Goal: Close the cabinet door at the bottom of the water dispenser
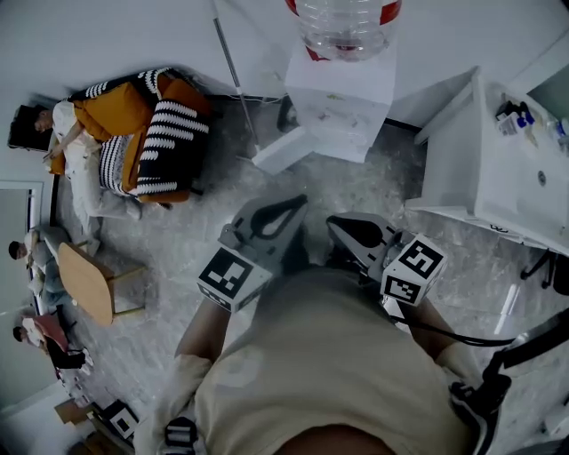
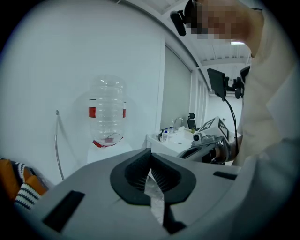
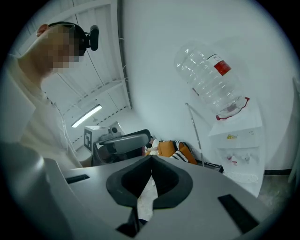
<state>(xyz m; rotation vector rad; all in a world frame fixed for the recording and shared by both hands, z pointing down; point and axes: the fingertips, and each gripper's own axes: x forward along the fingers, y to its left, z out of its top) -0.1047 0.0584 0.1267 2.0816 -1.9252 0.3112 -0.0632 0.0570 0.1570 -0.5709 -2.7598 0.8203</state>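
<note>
The cabinet door [image 1: 283, 149] is standing open from the water dispenser [image 1: 342, 98], angling left toward the armchair [image 1: 151, 133] — the left gripper [image 1: 296, 204] and right gripper [image 1: 336, 224] are hovering short of it, jaws closed, empty.

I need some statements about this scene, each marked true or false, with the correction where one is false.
1. The cabinet door of the water dispenser stands open. True.
2. The left gripper grips the door. False: its jaws are together on nothing, away from the door.
3. A clear bottle sits on top of the dispenser. True.
4. The right gripper has its jaws wide apart. False: they are together and empty.
</note>
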